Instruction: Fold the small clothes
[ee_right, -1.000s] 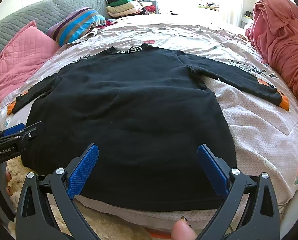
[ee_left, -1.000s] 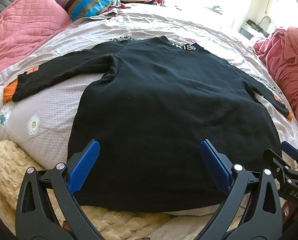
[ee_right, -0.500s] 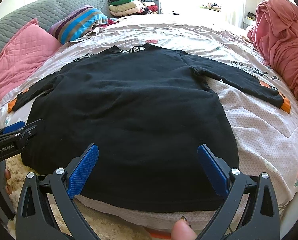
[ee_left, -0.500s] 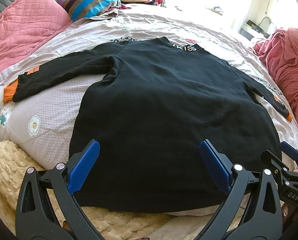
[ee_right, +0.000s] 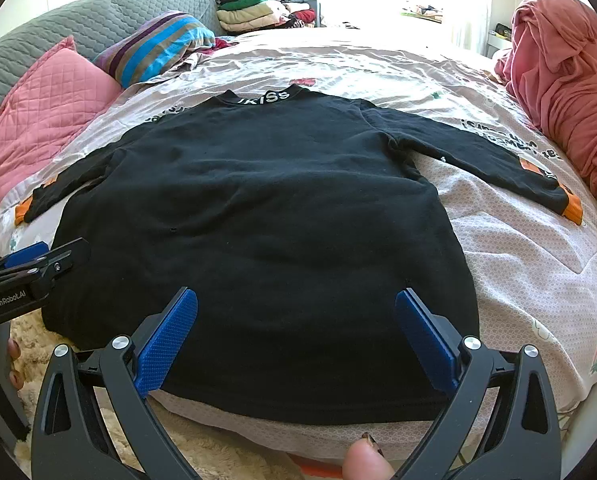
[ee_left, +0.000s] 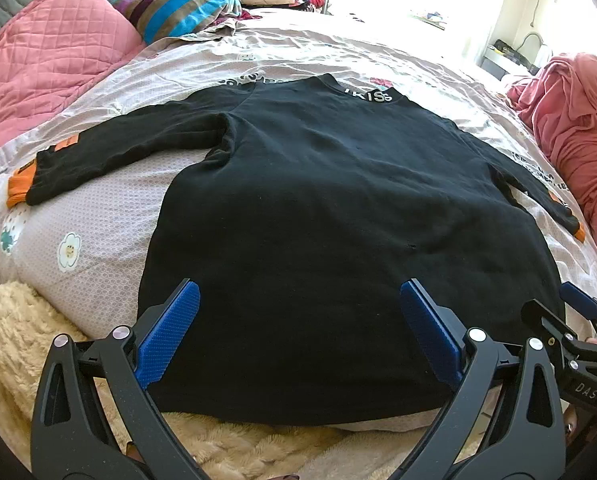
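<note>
A black long-sleeved sweatshirt (ee_left: 338, 208) (ee_right: 266, 216) with orange cuffs lies flat on the bed, both sleeves spread out, collar far from me and hem at the near edge. My left gripper (ee_left: 298, 328) hovers open over the hem with nothing between its blue pads. My right gripper (ee_right: 296, 332) is likewise open above the hem, a little further right. Each gripper shows in the other's view: the right one at the edge (ee_left: 578, 320), the left one at the edge (ee_right: 34, 264).
Pink quilted pillow (ee_left: 46, 64) and striped pillow (ee_left: 178, 8) lie far left. A pink blanket (ee_right: 562, 80) is heaped on the right. Folded clothes (ee_right: 254, 8) are stacked behind the bed. A cream fluffy throw (ee_left: 14, 340) hangs at the near edge. A fingertip (ee_right: 366, 460) shows below.
Both grippers have drifted back slightly and stay open; the sweatshirt has not moved.
</note>
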The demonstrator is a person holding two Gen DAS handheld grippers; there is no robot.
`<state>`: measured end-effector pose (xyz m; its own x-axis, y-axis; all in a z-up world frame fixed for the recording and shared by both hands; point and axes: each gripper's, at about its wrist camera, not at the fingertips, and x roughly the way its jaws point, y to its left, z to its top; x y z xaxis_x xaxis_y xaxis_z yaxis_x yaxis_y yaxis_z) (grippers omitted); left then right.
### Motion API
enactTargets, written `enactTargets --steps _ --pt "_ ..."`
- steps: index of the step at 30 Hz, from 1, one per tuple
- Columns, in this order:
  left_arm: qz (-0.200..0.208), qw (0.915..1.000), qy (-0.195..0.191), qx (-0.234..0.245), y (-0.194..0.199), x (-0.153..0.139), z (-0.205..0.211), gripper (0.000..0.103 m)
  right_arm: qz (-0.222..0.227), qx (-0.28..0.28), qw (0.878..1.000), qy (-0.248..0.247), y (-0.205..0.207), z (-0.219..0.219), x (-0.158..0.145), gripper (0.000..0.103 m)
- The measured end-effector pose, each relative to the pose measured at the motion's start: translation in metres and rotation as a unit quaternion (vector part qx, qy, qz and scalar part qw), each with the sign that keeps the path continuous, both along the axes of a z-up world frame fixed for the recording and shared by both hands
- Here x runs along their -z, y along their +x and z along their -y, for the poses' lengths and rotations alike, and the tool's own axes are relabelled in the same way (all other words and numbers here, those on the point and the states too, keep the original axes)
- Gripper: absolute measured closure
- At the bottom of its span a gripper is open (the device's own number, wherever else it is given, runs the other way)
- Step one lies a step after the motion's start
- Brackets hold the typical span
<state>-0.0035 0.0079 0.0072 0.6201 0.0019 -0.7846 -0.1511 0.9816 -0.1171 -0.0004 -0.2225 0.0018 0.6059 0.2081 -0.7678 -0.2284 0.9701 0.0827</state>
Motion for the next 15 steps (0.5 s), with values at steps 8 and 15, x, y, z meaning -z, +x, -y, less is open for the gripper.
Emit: enactTargets --steps 8,15 --pt "0.001 1.0000 0.001 0.003 0.0001 0.0003 0.0004 0.009 -0.002 0.002 1.000 -0.001 -0.0004 0.0008 0.0012 0.004" --pt "0.002 1.0000 0.002 0.003 0.0002 0.0008 0.0007 0.009 0.001 0.001 1.000 -0.002 -0.0023 0.0015 0.0005 0.004"
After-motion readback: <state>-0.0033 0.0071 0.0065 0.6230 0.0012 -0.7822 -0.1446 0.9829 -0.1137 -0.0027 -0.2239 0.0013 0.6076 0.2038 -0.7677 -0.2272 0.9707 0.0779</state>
